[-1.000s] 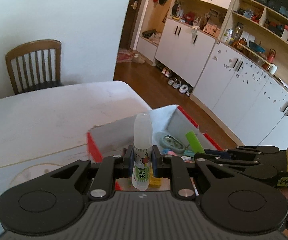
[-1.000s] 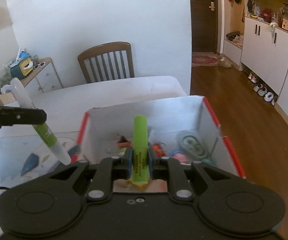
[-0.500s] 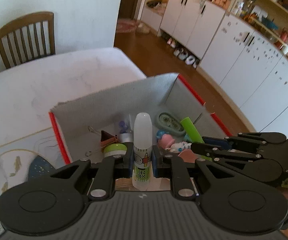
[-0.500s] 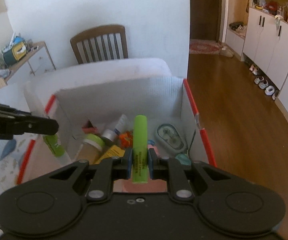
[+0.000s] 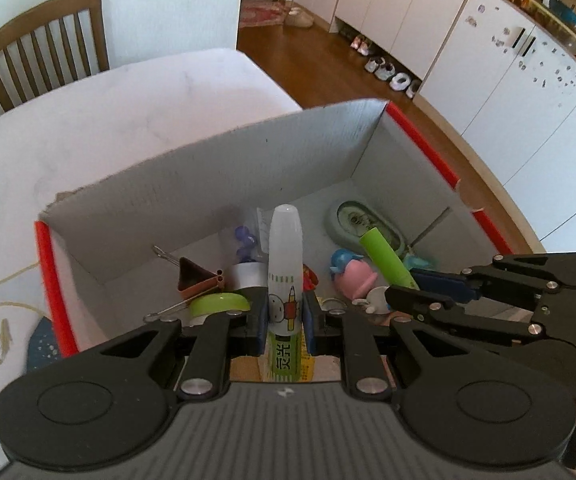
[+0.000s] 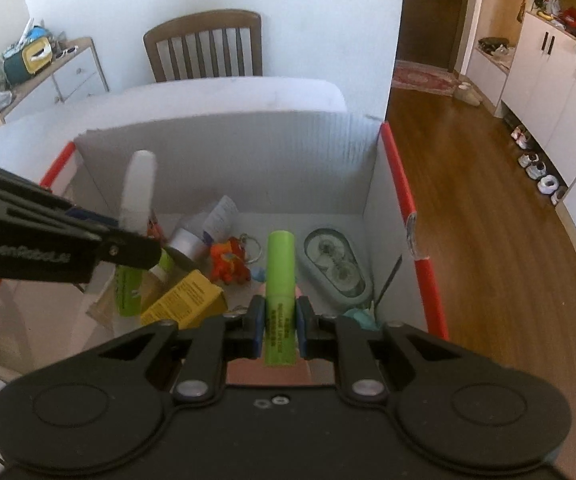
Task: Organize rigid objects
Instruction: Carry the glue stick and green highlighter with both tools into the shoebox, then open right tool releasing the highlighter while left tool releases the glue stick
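White corrugated cardboard box with red-taped edges (image 5: 224,168) sits on the white bench (image 5: 88,128), full of small clutter. Two black grippers are over it. The left gripper (image 5: 286,312) is clamped on one white-capped glue bottle with a green label (image 5: 285,256), pinned upright between its blue pads. The right gripper (image 6: 280,320) is clenched on one lime-green plastic highlighter (image 6: 280,276), pointing down into the box just beside one pale green oval correction-tape dispenser (image 6: 337,268). One yellow carton (image 6: 186,300) lies near the left side.
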The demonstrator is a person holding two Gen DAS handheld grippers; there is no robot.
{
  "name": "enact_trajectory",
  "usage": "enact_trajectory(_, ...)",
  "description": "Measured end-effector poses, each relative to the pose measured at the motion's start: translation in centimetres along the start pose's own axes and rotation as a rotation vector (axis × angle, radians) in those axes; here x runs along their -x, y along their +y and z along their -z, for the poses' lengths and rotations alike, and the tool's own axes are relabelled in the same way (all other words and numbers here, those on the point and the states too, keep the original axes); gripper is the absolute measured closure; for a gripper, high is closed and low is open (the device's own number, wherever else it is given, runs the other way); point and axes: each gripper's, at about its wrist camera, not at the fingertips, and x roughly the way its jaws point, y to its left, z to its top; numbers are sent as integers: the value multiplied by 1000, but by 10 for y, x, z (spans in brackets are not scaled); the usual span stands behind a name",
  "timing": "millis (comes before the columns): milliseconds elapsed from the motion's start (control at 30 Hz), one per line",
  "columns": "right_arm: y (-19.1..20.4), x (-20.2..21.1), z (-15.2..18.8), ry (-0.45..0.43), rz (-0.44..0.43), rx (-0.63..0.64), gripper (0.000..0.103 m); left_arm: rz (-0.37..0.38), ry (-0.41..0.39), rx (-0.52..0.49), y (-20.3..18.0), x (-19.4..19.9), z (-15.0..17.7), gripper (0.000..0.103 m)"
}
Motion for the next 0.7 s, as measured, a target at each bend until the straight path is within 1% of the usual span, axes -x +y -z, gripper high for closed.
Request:
enact_trajectory(200,-2,-5,-1,12,-5,39,88,-17,24,4,-3,-19,-5,86)
enact_trajectory(333,0,-6,-3,20,-5,68,88,-29,40,9,-1,-25,-6,86)
enact_trajectory(400,-1,-6,-3,21,-10,66,86,-32,48,12,-1,-28,-5,86)
enact_trajectory(467,-2,-7,-4,24,-18,59,82,-31,57,16,0,-31,-4,86)
enact_trajectory(533,-4,-7,-3,32,-26,49,81,-26,67,27,0,-38,-4,86)
enact_trajectory(700,-10,-4,-2,35,-31,15,77,-13,65,34,2,-40,-1,86)
